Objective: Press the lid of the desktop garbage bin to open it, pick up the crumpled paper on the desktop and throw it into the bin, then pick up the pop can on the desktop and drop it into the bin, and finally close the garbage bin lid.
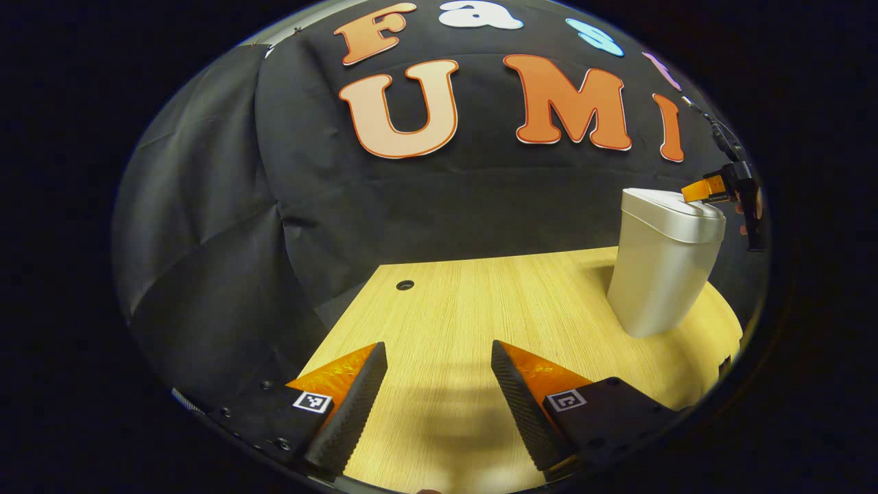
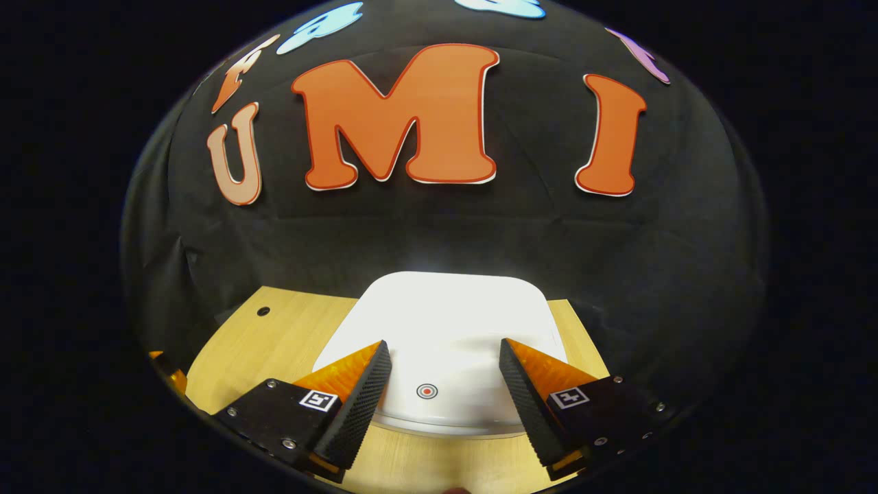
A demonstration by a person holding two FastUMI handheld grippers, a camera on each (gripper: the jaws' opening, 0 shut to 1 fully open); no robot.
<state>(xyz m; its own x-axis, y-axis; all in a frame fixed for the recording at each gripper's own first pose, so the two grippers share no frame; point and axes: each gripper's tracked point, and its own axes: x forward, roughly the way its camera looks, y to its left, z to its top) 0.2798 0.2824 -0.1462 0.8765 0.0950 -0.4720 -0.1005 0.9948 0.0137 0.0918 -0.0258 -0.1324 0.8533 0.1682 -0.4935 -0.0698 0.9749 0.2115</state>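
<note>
Left gripper (image 1: 439,357): fingers spread apart, nothing between them, held over the bare wooden desktop (image 1: 480,309). Each finger carries a small square black-and-white marker tag; no readable text.

Right gripper (image 2: 444,357): fingers apart, empty, positioned directly above the bin lid (image 2: 446,322), which is down. A small red-and-white ring mark (image 2: 426,391) sits on the lid between the fingers. In the left gripper view this gripper appears at the lid's far edge.

Garbage bin (image 1: 662,264): white, upright, at the right side of the desktop. No brand lettering legible.

A round hole (image 1: 405,285) lies near the desktop's far left edge.
</note>
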